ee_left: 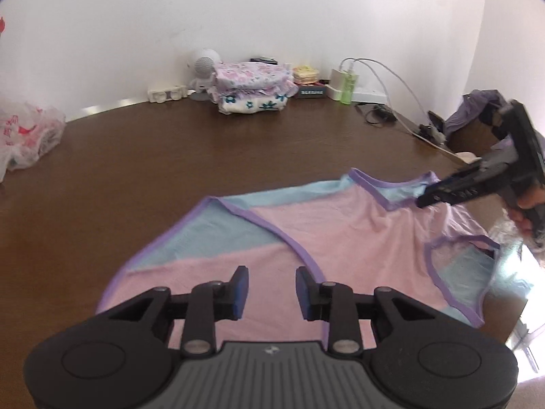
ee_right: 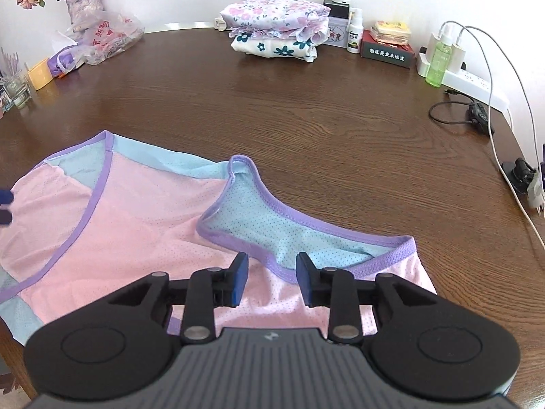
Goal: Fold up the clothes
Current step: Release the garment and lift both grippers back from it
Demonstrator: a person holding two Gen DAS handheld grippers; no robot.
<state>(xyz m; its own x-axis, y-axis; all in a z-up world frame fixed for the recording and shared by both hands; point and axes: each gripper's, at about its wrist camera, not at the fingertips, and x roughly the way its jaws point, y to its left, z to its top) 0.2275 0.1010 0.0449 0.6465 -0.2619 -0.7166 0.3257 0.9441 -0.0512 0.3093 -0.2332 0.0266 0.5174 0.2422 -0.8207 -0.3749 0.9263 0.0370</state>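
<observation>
A pink garment (ee_right: 143, 225) with pale blue panels and purple binding lies spread flat on the near part of the dark wooden counter (ee_right: 306, 112). Its long axis runs left to right across the near edge, and in the right wrist view the purple-bound neck opening sits at the right end and faces the far side. A strap loop stands up at the far edge of that opening.

The right gripper (ee_right: 270, 281) hovers just over the near rim of the neck opening, jaws partly apart, with the purple binding showing in the gap and no fabric pinched. The left gripper (ee_left: 270, 294) hangs above the pink body of the garment toward its left half, jaws likewise partly apart and holding nothing. In the left wrist view the right gripper appears at the far right, its tip at the neckline, with fingers (ee_left: 521, 218) of a hand wrapped around its handle.

At the far edge a stack of folded floral clothes (ee_right: 276, 30) rests against the wall. To the far left a plastic bag (ee_right: 102, 37) lies crumpled with things inside that cannot be made out, beside a vase of dried flowers (ee_right: 81, 3). To the far right a green bottle (ee_right: 439, 63) stands by a white power strip (ee_right: 477, 83).
</observation>
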